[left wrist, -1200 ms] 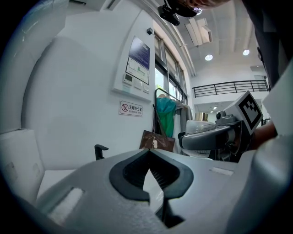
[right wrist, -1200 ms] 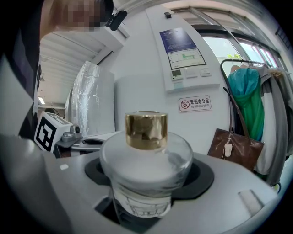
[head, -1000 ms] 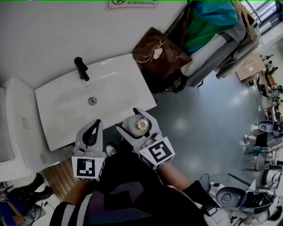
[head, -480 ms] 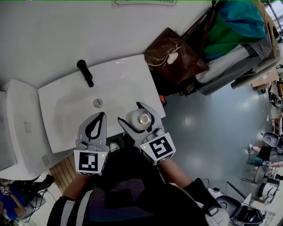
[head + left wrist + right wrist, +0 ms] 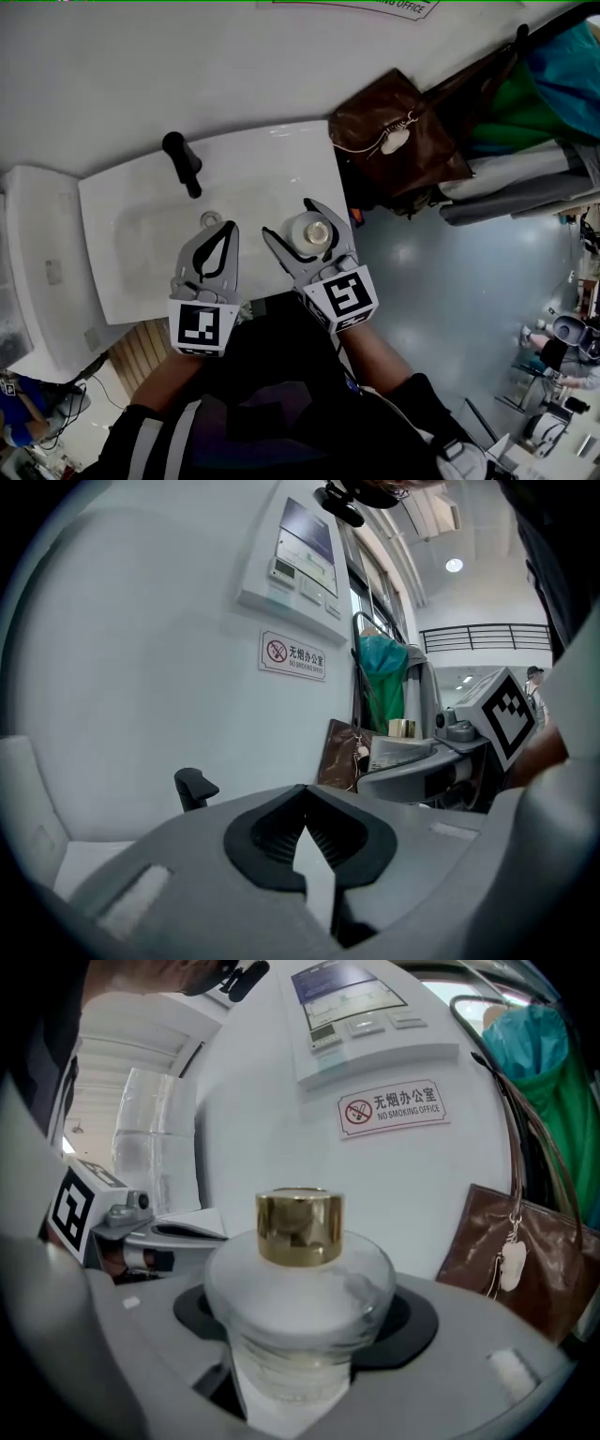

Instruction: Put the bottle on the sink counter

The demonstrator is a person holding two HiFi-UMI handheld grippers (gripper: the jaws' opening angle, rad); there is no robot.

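A clear glass bottle (image 5: 298, 1307) with a gold cap (image 5: 299, 1226) stands upright between the jaws of my right gripper (image 5: 305, 1330), which is shut on its body. In the head view the bottle (image 5: 310, 231) and right gripper (image 5: 314, 242) hang over the right front part of the white sink (image 5: 141, 244). My left gripper (image 5: 214, 258) is beside it on the left, over the basin's front, shut with nothing in it. In the left gripper view its jaws (image 5: 305, 841) meet at the tips.
A black faucet (image 5: 182, 161) stands at the back of the sink, and the drain (image 5: 210, 220) lies in the basin. A brown leather bag (image 5: 398, 141) hangs right of the sink against the white wall. A white toilet tank (image 5: 33, 272) is at the left.
Both grippers have moved forward over the sink; the bottle is now above the sink's right front part instead of just outside its front edge.
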